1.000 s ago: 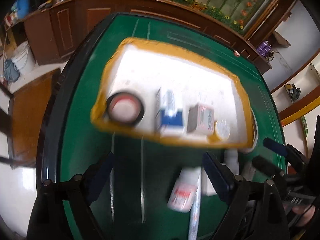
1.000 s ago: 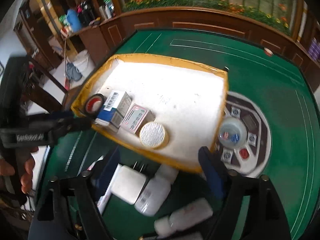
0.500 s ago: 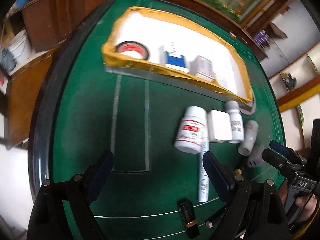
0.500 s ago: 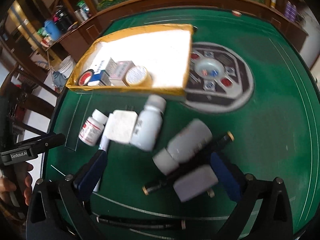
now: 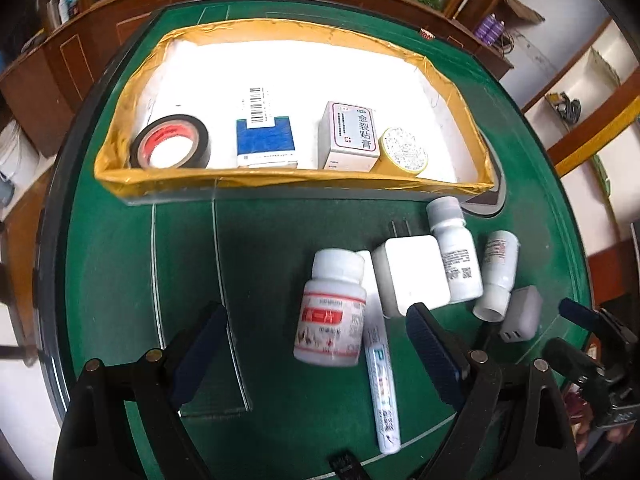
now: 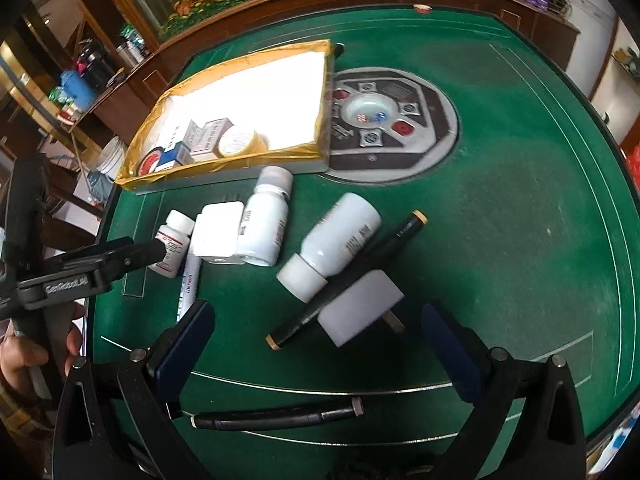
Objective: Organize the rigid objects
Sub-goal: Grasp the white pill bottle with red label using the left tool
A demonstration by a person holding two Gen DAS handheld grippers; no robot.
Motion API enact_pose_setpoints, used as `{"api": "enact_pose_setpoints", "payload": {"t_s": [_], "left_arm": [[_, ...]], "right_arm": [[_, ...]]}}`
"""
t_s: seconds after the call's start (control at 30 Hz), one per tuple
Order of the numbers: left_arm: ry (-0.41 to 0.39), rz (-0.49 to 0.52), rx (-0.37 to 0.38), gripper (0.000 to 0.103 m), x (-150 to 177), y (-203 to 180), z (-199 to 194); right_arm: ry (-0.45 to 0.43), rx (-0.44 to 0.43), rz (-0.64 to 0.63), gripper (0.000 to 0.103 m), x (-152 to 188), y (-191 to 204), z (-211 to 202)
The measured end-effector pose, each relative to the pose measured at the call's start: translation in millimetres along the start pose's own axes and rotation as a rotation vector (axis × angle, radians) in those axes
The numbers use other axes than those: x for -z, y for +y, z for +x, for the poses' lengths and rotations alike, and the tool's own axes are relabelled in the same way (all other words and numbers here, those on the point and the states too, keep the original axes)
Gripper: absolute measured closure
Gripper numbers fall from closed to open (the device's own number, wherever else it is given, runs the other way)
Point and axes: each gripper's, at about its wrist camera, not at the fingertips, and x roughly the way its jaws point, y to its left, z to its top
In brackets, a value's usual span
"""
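Blur softens the label on the red-striped pill bottle (image 5: pixel 334 308); small print elsewhere unreadable. Black pen (image 6: pixel 276 414) partly hidden behind the right gripper (image 6: pixel 316 354), another black item cut off at the left view's bottom edge. Yellow-taped tray (image 5: pixel 280 186) on green felt table (image 6: pixel 500 220) holds tape roll (image 5: pixel 170 144), blue box (image 5: pixel 265 140), white carton (image 5: pixel 349 136), round yellow tin (image 5: pixel 404 152), all along its near wall. Outside, just beside the tray: white charger block (image 5: pixel 412 274), two smooth white bottles (image 6: pixel 264 224) (image 6: pixel 336 240), black marker (image 6: pixel 348 276), grey adapter (image 6: pixel 360 306), thin tube (image 5: pixel 382 384). Left gripper (image 5: pixel 316 356) jaws spread, empty, above the pill bottle. Right gripper jaws wide, nothing pinched, adapter below.
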Motion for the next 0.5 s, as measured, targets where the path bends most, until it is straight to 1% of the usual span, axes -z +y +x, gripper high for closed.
{"api": "enact_pose_setpoints", "payload": {"t_s": [0.07,0.1,0.13,0.2,0.23,0.27,0.33,0.43,0.47,0.5], "left_arm": [[0.010,0.010,-0.019,0.013,-1,-1,6],[0.019,0.012,-0.020,0.021,-1,-1,9],[0.029,0.016,-0.017,0.033,-1,-2,12],[0.042,0.024,-0.005,0.050,0,-3,16],[0.037,0.031,0.000,0.062,1,-5,15],[0.039,0.037,0.011,0.066,1,-6,16],[0.038,0.054,-0.006,0.066,5,-10,15],[0.045,0.037,0.005,0.066,12,-8,13],[0.049,0.024,0.014,0.066,14,-5,12],[0.052,0.017,0.021,0.066,21,-2,10]], "right_arm": [[0.000,0.001,0.011,0.000,1,-3,-1],[-0.002,0.002,0.018,0.000,1,-5,-2],[-0.003,0.002,0.026,0.000,1,-7,-3],[0.004,0.004,0.041,0.000,0,-10,-3],[0.010,0.004,0.054,0.000,-1,-13,-2],[0.012,0.001,0.061,0.000,-1,-14,-2],[0.009,-0.017,0.081,0.000,-3,-18,-3],[0.010,-0.013,0.093,0.001,-5,-22,-3],[0.018,-0.007,0.092,0.004,-6,-22,-3],[0.032,0.006,0.091,0.017,-6,-22,-1]]}}
